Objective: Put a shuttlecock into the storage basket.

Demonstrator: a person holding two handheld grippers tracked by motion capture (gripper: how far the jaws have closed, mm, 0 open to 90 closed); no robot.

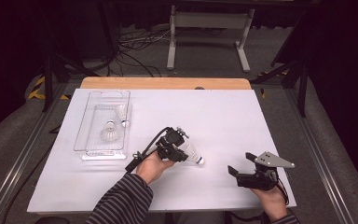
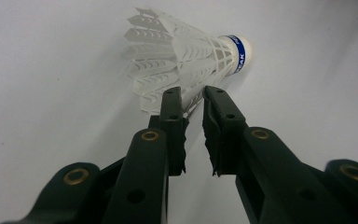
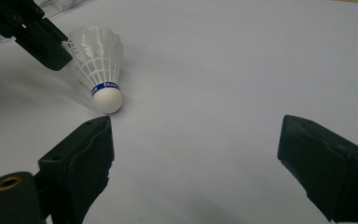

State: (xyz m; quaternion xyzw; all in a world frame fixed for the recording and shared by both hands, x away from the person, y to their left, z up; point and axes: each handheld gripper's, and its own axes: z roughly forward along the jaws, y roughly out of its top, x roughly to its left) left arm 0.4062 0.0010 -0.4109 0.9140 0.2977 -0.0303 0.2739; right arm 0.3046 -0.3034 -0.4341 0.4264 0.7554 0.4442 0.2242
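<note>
A white shuttlecock (image 1: 193,154) with a blue band lies on its side on the white table (image 1: 242,116), cork pointing right. My left gripper (image 1: 182,154) is at its skirt. In the left gripper view the jaws stand a narrow gap apart around the rim of the shuttlecock (image 2: 186,51), and the left gripper (image 2: 193,100) does not visibly press on it. My right gripper (image 1: 241,163) rests to the right with its jaws wide apart and nothing between them. The right gripper view shows the shuttlecock (image 3: 100,56) ahead of the right gripper (image 3: 193,135), with the left gripper (image 3: 42,39) at its skirt.
A clear plastic tray (image 1: 81,130) stands at the left of the table and holds two more shuttlecocks (image 1: 110,133). A wooden strip (image 1: 168,83) runs along the table's far edge. Cables and a stand lie on the floor beyond.
</note>
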